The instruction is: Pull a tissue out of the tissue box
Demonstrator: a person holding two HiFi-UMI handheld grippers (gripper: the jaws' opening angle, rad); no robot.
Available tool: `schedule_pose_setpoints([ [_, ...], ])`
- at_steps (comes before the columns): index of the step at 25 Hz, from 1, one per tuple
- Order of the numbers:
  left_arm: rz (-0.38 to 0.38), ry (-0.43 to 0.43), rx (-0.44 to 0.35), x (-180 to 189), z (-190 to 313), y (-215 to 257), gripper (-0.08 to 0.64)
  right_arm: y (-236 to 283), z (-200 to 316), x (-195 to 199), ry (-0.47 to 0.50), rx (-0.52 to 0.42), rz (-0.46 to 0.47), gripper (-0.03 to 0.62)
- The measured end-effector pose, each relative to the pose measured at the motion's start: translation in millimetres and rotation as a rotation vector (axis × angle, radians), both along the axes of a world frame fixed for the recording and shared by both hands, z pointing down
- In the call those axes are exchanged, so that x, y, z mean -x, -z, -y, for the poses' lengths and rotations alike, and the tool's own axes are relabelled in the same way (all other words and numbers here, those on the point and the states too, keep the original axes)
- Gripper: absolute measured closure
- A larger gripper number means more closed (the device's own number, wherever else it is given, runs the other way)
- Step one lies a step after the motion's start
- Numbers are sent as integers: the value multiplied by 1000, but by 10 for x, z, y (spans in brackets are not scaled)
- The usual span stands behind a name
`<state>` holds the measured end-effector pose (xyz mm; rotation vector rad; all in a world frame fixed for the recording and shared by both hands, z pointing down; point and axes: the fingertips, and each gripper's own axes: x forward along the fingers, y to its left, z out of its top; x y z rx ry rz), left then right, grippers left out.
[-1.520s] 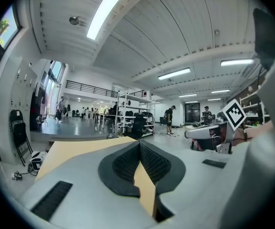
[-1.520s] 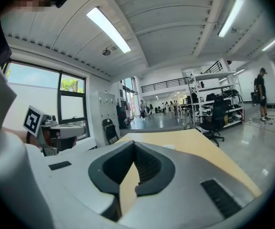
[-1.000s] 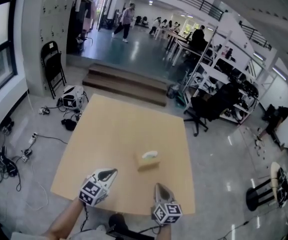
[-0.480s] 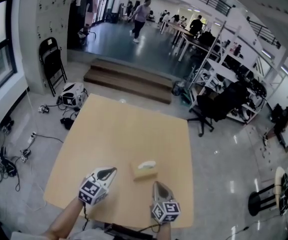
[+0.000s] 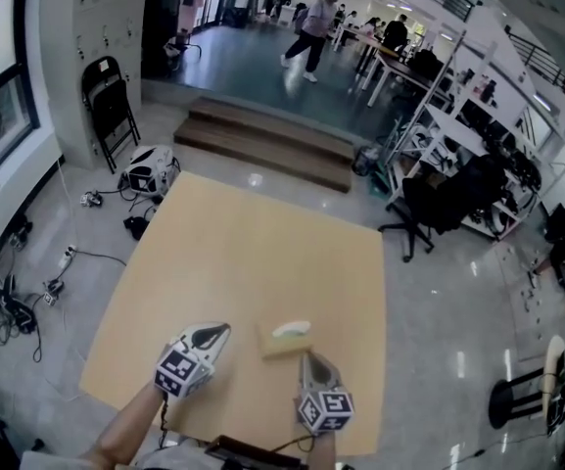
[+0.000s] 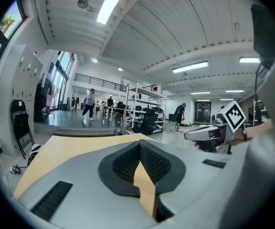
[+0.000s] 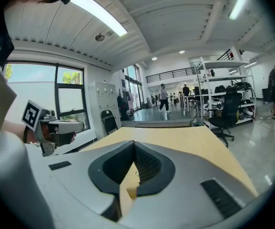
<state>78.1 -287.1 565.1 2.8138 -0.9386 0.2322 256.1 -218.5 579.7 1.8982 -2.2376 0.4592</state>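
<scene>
Head view: the tissue box (image 5: 284,344) sits on the table (image 5: 243,253), long axis crosswise, just ahead of my right gripper (image 5: 307,359), the nearer one; my left gripper (image 5: 223,330) is off to its left. Left gripper view: jaws pressed together, holding nothing; right gripper view: the same, box low ahead.

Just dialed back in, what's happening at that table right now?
A person holds a gripper in each hand over the near end of a wooden table. A tissue box sits there with a white tissue poking out of its top. The right gripper is just short of the box and the left gripper is off to its left. Both are shut and empty; the tissue is not yet pulled.
</scene>
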Motion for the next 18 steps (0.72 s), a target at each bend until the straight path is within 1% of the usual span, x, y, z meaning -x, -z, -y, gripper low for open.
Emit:
schedule_pose_setpoints([
  [18,65,10,148,-103,209,-668,552,-737,316,-68,7,152,60,581],
])
